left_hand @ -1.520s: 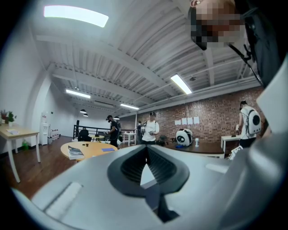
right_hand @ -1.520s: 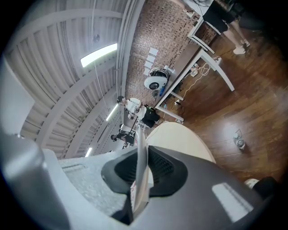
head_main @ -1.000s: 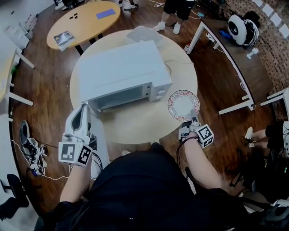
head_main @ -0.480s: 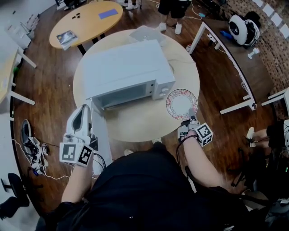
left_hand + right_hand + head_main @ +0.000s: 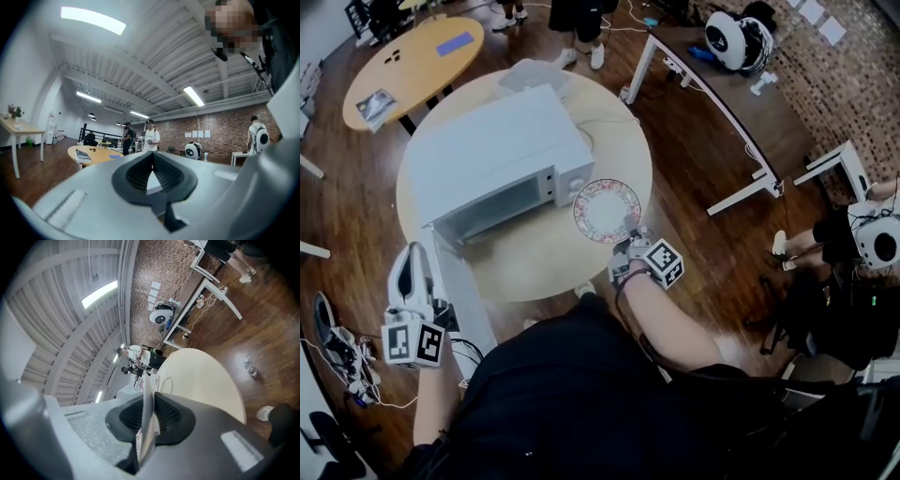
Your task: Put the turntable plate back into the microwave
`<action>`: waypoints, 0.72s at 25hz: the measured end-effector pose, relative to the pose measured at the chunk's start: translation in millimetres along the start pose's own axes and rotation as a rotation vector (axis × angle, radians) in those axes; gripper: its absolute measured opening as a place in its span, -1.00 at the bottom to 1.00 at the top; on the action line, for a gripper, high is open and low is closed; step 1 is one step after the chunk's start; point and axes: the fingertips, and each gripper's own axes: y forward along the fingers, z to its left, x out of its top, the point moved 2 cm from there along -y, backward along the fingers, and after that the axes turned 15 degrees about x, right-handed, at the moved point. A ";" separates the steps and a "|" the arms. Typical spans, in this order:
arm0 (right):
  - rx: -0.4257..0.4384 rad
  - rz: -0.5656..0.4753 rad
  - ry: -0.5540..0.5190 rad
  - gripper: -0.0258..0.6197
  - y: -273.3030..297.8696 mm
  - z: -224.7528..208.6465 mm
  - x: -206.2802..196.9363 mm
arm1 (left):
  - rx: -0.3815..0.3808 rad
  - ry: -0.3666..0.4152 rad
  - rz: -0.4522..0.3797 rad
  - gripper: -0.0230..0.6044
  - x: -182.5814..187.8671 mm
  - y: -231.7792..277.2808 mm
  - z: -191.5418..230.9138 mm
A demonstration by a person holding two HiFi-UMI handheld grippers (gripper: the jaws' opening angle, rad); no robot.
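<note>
Red-rimmed plate [image 5: 607,210] has neared the microwave [image 5: 492,159].

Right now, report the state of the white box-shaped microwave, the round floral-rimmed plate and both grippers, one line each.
White box-shaped microwave: door swung open, plate not inside.
Round floral-rimmed plate: outside the microwave, over the round beige table, held by its rim.
Right gripper: shut on the plate's rim.
Left gripper: shut, empty.
</note>
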 end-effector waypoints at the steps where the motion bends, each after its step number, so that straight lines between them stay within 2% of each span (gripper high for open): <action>1: -0.002 0.002 0.003 -0.83 -1.0 0.4 -1.2 | -0.002 -0.001 0.001 -0.91 0.3 -0.5 -0.5; 7: 0.012 0.036 0.018 -0.83 1.1 -1.6 -14.7 | 0.014 0.011 -0.003 -0.91 -3.7 -7.9 2.5; 12: -0.001 0.040 -0.006 -0.83 -11.4 -8.7 -5.1 | -0.023 0.008 -0.008 -0.91 -18.8 -2.9 -13.2; 18: -0.007 0.067 0.016 -0.83 -11.1 -5.9 -21.6 | -0.024 0.026 -0.037 -0.91 -13.0 -3.9 -12.9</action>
